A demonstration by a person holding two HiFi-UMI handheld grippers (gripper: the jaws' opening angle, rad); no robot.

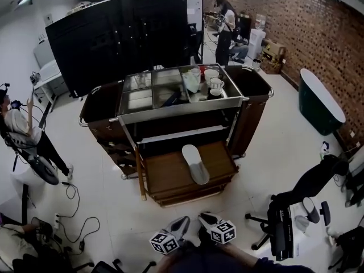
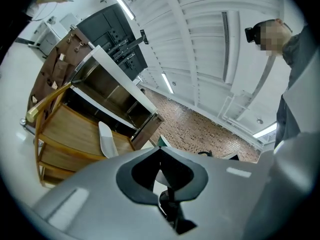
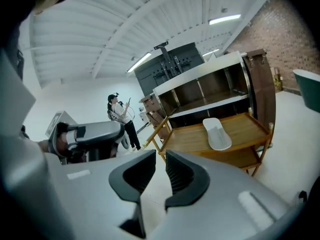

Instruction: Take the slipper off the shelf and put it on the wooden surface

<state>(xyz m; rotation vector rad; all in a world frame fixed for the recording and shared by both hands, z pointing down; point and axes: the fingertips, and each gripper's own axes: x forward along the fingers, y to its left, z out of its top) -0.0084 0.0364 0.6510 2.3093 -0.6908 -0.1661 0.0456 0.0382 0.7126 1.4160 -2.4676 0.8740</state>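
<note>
A white slipper [image 1: 195,164] lies sole-down on the cart's pulled-out wooden surface [image 1: 165,175]. It also shows in the left gripper view as the slipper [image 2: 106,140] and in the right gripper view as the slipper [image 3: 217,133] on the wooden surface [image 3: 192,139]. Both grippers hang low in front of the cart, well short of the slipper. My left gripper [image 1: 183,223] is shut with nothing in it, its jaws meeting at the tips [image 2: 160,153]. My right gripper [image 1: 205,216] stands slightly open, with a narrow bare gap between the jaws [image 3: 160,159].
The steel cart top [image 1: 170,101] carries trays and white cups [image 1: 213,81]. A black office chair [image 1: 284,220] stands at the right, a dark green tub [image 1: 319,101] farther back. Cables [image 1: 77,209] lie on the floor at the left. People stand at the left and far back.
</note>
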